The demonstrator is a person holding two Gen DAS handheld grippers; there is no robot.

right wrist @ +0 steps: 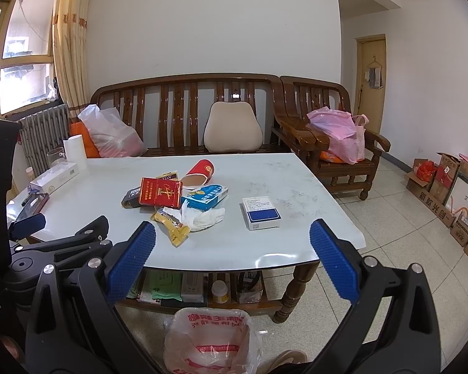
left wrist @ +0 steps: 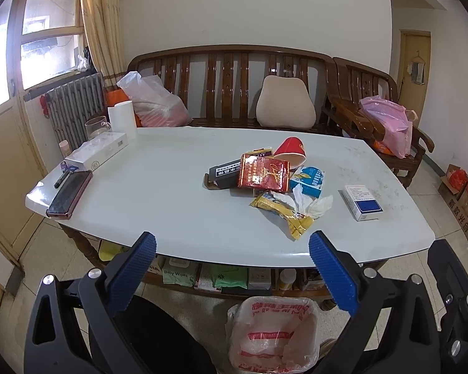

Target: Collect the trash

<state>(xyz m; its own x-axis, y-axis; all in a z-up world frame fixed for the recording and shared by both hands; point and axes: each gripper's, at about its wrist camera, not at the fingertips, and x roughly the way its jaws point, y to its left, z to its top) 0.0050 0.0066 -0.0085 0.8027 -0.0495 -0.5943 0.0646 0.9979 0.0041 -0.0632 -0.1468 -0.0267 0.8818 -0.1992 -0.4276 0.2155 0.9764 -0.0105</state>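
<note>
A pile of trash lies mid-table: a tipped red paper cup (left wrist: 290, 152) (right wrist: 199, 172), a red cigarette carton (left wrist: 263, 173) (right wrist: 160, 195), a black box (left wrist: 223, 174), a blue-white box (left wrist: 309, 179) (right wrist: 206, 198), a yellow wrapper (left wrist: 284, 213) (right wrist: 171, 224) and a crumpled tissue (left wrist: 312, 204) (right wrist: 202, 216). A blue and white box (left wrist: 362, 202) (right wrist: 261, 213) lies apart to the right. A bin lined with a plastic bag (left wrist: 274, 333) (right wrist: 212, 339) stands on the floor below the table's near edge. My left gripper (left wrist: 232, 251) and right gripper (right wrist: 232, 249) are open and empty, held before the near edge.
On the white table (left wrist: 159, 205) at the left lie a phone (left wrist: 68, 193), a pen, a white box (left wrist: 96, 154), a paper roll (left wrist: 121, 118) and a glass. A wooden bench with bags and a cushion stands behind. Cardboard boxes (right wrist: 446, 187) line the right wall.
</note>
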